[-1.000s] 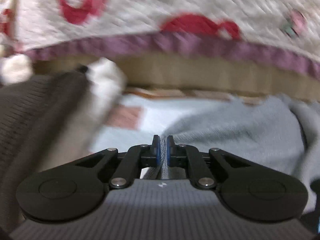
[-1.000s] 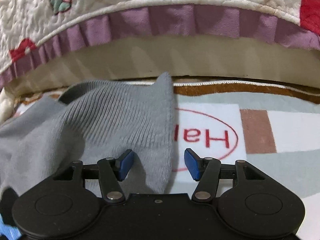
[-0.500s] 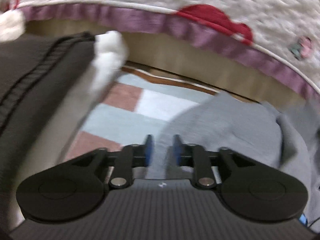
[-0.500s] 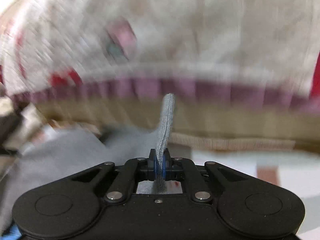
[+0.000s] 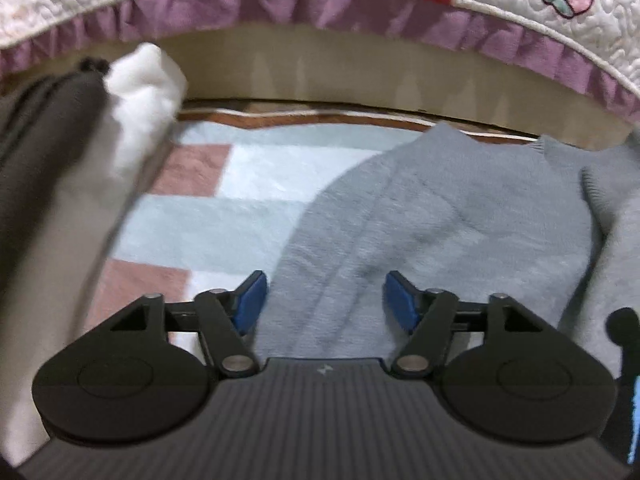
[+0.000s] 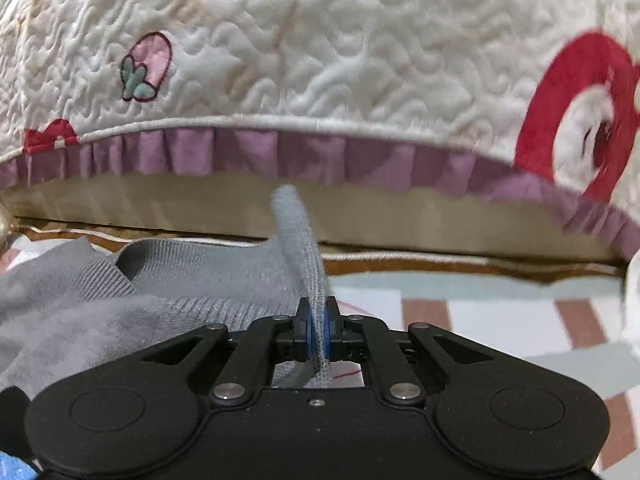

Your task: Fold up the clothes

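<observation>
Sweater [image 6: 224,276] grey, ribbed knit, rumpled

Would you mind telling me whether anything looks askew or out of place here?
Only the grey sweater: it lies rumpled on the patterned rug, one edge pinched up by the right gripper. Nothing looks damaged.

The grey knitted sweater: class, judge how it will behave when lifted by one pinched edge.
Likely floppy: the grey knitted sweater bends over above the right tool. It probably drapes and trails, since the rest lies rumpled on the rug. The ribbed knit seems unlikely to slip.
</observation>
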`<state>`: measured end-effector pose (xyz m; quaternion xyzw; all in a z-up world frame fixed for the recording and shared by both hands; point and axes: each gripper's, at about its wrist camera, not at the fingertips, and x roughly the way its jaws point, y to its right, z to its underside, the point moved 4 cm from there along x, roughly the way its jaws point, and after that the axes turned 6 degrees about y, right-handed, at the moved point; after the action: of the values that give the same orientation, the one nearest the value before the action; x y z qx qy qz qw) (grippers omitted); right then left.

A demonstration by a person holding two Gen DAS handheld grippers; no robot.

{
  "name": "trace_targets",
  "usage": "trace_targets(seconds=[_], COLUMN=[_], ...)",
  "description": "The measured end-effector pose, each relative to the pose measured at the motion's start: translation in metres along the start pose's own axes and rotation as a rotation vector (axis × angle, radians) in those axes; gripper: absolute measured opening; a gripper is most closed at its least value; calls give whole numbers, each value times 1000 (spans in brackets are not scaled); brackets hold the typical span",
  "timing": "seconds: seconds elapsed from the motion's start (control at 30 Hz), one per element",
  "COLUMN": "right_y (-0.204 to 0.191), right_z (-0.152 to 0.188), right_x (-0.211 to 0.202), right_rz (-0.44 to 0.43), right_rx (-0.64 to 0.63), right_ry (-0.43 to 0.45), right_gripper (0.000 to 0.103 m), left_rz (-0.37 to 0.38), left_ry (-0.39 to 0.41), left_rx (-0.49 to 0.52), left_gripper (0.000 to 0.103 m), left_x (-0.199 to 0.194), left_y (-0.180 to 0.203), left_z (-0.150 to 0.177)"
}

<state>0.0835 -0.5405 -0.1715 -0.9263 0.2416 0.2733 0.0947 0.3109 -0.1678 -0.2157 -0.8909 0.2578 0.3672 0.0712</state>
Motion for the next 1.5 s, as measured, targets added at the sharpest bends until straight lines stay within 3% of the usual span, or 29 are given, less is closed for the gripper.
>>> trace_targets(seconds=[0.07,0.1,0.13,0.2,0.33,0.47,0.53,0.57,0.67,0.7,0.77,0.8,0.83,0.9,0.93,1.07,1.17,1.2,1.23,1.3,1.4,1.5], right_y=[0,-1,0,-1,-6,-14,-17,-18,-15,-14,-12,-11,-11,-12,-13,-13,-8,-6,-4,0,9,13], right_z=[1,2,3,4,6,-1,-2,-2,-2,-1,1,2,3,5,6,5,7,8,9,10,10,9], right_x=[6,8,8,9,3,-3,-1,1,8,10,14,15,15,15,14,18,21,21,22,20,19,24], right_rz=[-15,-23,-31,-37,28,39,46,48,54,55,56,53,49,40,27,-19,-47,-57,-68,-76,-72,-49], right_rx=[2,6,14,18,-66,-106,-117,-123,-124,-114,-96,-88,-90,-113,-129,-138,-85,-68,-52,-28,-3,-3], right_ry=[-10,-14,-19,-26,-16,4,0,-9,-25,-29,-37,-40,-41,-34,-28,-17,-20,-17,-12,6,24,30], right_gripper=[8,8,8,8,8,7,7,7,7,7,7,7,7,7,7,7,7,7,7,7,7,5], left_rz=[-8,-23,-29,-32,-32,-159,-256,-217,-59,-37,0,14,19,17,5,-28,23,33,43,57,2,-53], left_ry=[31,66,86,115,209,317,287,227,143,140,136,132,128,109,77,-25,-82,-83,-83,-105,-2,126], left_rx=[41,75,77,48,-98,-212,-209,-238,-306,-275,-202,-179,-157,-93,-48,32,57,55,52,81,124,50], left_gripper=[68,51,26,10,8,0,0,0,3,7,22,44,55,59,70,72,73,70,46,9,8,6], left_x=[4,4,4,1,-25,-45,-39,-32,-23,-23,-24,-24,-22,-13,-4,33,52,54,54,48,17,-17], left_y=[7,11,10,2,-30,-60,-72,-76,-75,-67,-50,-42,-35,-19,-10,4,12,13,14,19,27,9], left_z=[5,7,7,0,-25,-34,-30,-27,-23,-25,-29,-30,-31,-34,-35,-45,-53,-54,-55,-57,-70,-90])
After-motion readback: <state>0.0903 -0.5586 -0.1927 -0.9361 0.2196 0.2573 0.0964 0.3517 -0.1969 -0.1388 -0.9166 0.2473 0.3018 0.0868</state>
